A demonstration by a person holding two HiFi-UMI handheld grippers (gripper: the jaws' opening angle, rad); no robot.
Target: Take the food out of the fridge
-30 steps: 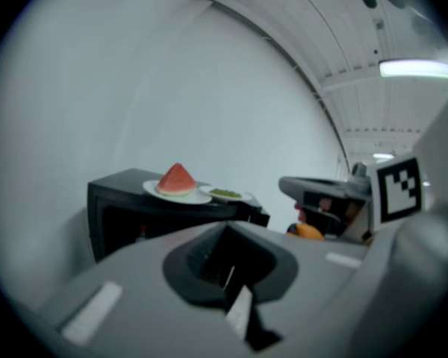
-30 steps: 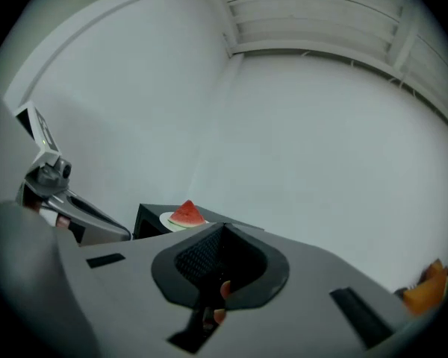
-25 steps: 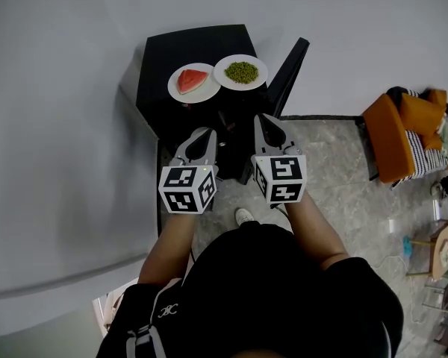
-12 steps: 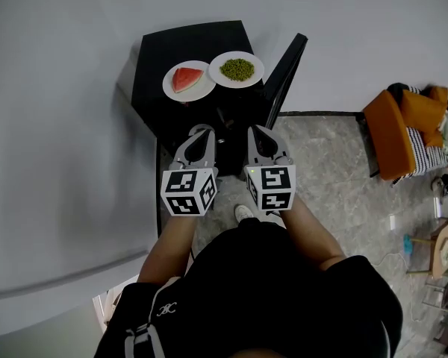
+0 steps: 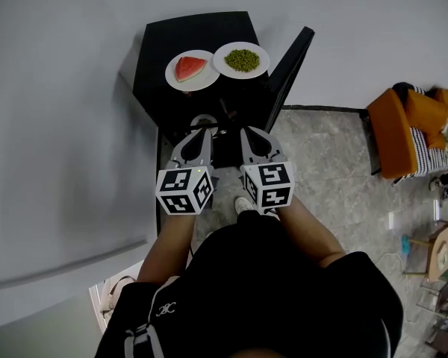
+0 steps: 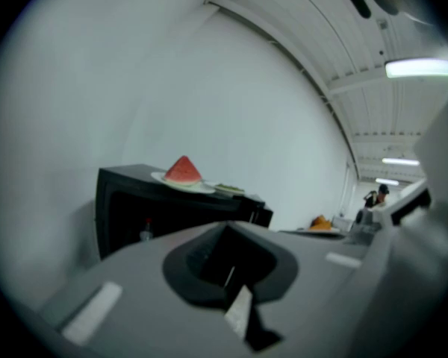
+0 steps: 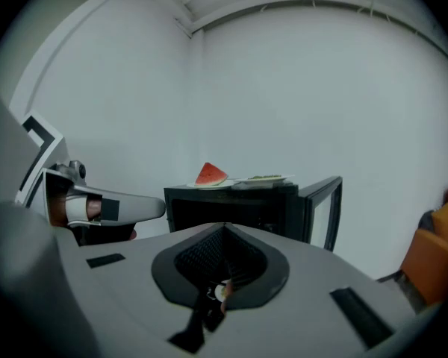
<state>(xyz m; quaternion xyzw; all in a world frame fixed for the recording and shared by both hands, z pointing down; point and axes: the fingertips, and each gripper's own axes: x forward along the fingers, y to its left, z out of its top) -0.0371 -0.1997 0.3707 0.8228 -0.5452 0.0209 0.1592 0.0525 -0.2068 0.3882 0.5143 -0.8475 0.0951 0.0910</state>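
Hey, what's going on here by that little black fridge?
A person stands at a small black fridge with its door open, holding the left tool and right tool in front of it, both shut and empty. A red watermelon wedge and a heap of green vegetables sit on white plates on top of the fridge.

Bare studio-like hall, white walls (image 5: 60,125), ceiling strip lights (image 6: 422,67), marbled floor (image 5: 321,170), mini fridge (image 5: 201,32), orange armchair (image 5: 403,129)
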